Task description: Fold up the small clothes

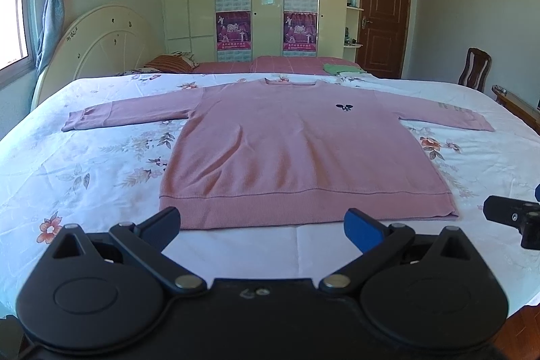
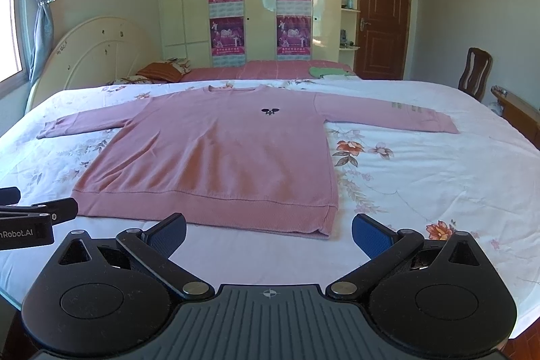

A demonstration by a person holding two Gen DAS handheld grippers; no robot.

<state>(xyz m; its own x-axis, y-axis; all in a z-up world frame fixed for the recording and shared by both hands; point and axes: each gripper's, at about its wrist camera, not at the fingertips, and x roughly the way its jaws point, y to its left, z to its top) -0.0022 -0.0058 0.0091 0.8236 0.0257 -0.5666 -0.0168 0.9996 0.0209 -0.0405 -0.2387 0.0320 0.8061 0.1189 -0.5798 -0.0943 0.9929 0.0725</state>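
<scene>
With both my left gripper (image 1: 261,230) and right gripper (image 2: 269,237) spread wide and empty, I should pinch the flat pink sweater (image 1: 287,150) at its sleeve cuffs, lifting evenly.

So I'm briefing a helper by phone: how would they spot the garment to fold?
On the big bed's white floral sheet, nearest the grippers, lies a pink long-sleeved knit sweater, flat, sleeves outspread. Its small dark chest emblem distinguishes it from the green cloth farther back.
</scene>
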